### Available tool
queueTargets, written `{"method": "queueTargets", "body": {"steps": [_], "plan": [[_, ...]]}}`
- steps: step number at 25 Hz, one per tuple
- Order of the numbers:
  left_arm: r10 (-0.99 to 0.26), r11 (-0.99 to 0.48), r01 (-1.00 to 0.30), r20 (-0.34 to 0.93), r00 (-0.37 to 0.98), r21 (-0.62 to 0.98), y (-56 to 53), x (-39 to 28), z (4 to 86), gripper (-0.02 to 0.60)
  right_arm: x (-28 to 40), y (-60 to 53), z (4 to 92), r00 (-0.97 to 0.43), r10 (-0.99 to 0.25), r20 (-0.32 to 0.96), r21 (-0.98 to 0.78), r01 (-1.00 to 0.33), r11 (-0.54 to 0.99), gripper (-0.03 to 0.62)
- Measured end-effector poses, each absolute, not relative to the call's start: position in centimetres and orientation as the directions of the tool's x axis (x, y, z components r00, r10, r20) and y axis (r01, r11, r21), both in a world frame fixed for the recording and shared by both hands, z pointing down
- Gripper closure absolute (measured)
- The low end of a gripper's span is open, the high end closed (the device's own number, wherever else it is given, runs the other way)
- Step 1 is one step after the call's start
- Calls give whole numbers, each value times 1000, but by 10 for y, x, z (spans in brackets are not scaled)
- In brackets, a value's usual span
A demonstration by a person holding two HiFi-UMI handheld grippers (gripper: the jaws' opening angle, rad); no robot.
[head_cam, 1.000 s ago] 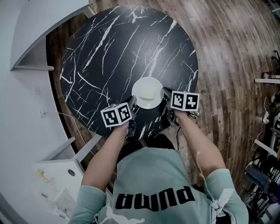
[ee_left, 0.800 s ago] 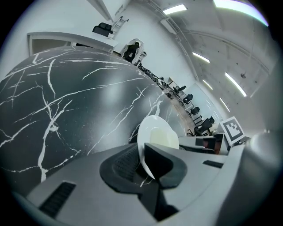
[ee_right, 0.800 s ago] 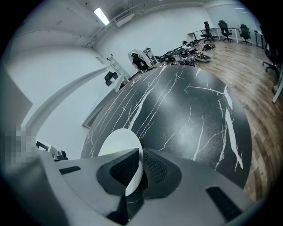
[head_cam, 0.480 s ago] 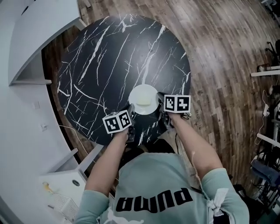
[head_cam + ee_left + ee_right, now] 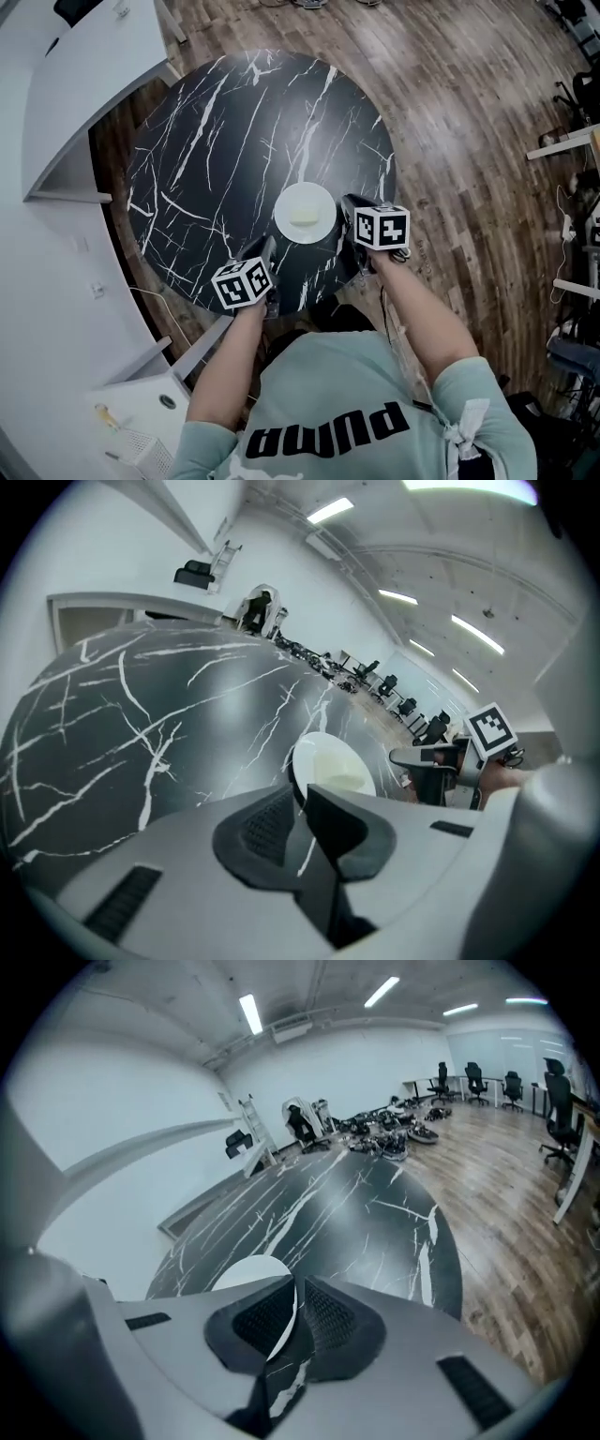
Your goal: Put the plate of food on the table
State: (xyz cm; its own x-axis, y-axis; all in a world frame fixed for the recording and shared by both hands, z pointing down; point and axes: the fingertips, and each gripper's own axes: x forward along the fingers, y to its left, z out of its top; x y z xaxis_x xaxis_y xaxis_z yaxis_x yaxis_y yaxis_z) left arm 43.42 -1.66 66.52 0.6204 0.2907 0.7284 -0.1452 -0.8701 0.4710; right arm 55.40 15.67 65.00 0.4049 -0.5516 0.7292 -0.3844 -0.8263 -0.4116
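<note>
A small white plate (image 5: 305, 213) with a pale piece of food (image 5: 305, 217) rests on the round black marble table (image 5: 216, 141), near its front edge. My left gripper (image 5: 271, 242) is just off the plate's near-left rim, jaws together with nothing between them. In the left gripper view the plate (image 5: 333, 761) lies just past those tips (image 5: 300, 794). My right gripper (image 5: 345, 204) is at the plate's right rim. In the right gripper view a white sliver of the plate (image 5: 246, 1274) runs into the narrow gap of that gripper (image 5: 292, 1283), which is shut on the rim.
A white curved counter (image 5: 66, 84) runs along the table's left side. A white box (image 5: 131, 412) stands by my left elbow. Wooden floor (image 5: 469, 112) surrounds the table on the right. Office chairs (image 5: 469, 1077) stand far off.
My left gripper has let go of the plate's rim and drawn back toward me, its cube tilting. The plate stays on the table and the right gripper stays beside it.
</note>
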Motion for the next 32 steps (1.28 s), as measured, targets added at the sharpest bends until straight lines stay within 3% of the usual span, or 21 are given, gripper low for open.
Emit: {"method": "queueTargets", "body": {"steps": [2,7,15,22,32], "plan": [[288,-898,-75,709,643,433,-12,418,647,575,533,158,626,447,-581,680,-416,-418,-808,556],[319,-922,93,604,730,376,9,365,584,575,441,155,577,503,-626,597,-390,-500,-774,583],[390,-916,292,444,806,275,58,245,491,575,295,164,492,629,-615,476,-190,-609,-770,585],[433,-900,371,375,820,228,93,159,443,575,201,190,438,706,-590,393,-151,-583,-798,585],[472,-881,440,288,833,172,161,109,399,575,140,249,394,750,-578,323,-113,-575,-810,585]]}}
